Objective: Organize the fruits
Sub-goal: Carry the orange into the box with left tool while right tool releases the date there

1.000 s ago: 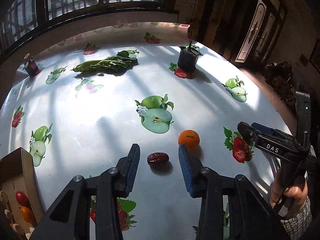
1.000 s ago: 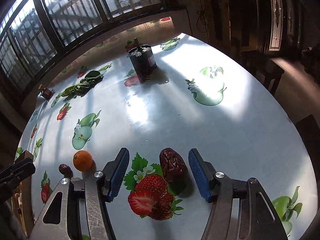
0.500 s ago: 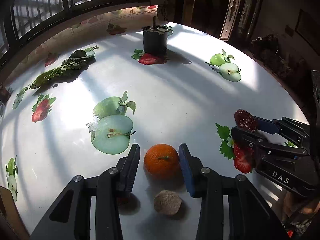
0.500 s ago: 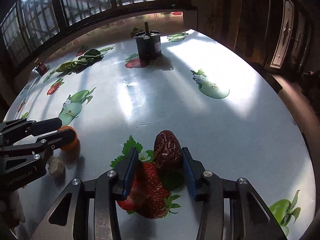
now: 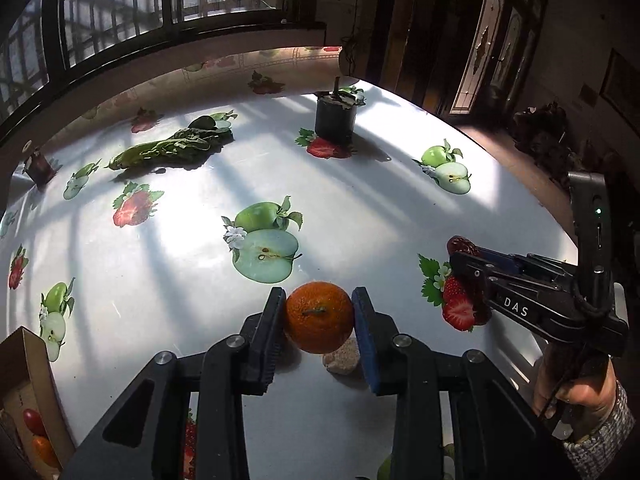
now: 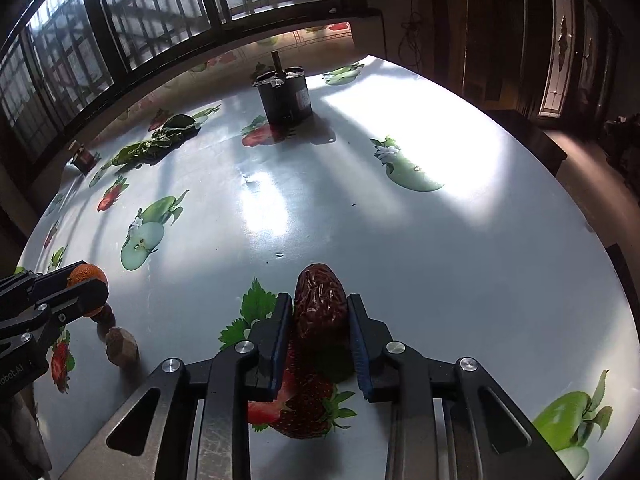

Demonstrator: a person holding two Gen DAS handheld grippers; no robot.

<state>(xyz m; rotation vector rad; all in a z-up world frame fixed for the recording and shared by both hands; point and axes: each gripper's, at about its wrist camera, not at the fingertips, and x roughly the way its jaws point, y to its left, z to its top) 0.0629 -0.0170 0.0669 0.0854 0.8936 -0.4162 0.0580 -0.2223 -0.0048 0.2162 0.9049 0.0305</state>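
My left gripper [image 5: 319, 322] is shut on an orange [image 5: 319, 317] and holds it just above the table; the orange also shows in the right wrist view [image 6: 87, 273]. My right gripper [image 6: 319, 316] is shut on a dark red date [image 6: 320, 301], also seen in the left wrist view [image 5: 462, 245]. A tan walnut-like nut [image 5: 341, 360] lies on the table under the left gripper, and it shows in the right wrist view [image 6: 121, 346]. A small dark date [image 6: 106, 318] lies beside it.
A round table [image 5: 360, 208] has a white cloth printed with fruit. A cardboard box [image 5: 28, 396] with small fruits stands at the left edge. A dark pot [image 5: 335, 114], leafy greens [image 5: 172, 148] and a small dark jar [image 5: 38, 166] stand at the back.
Both grippers have closed: the left on the orange, the right on the date. Both have lifted a little off the table.
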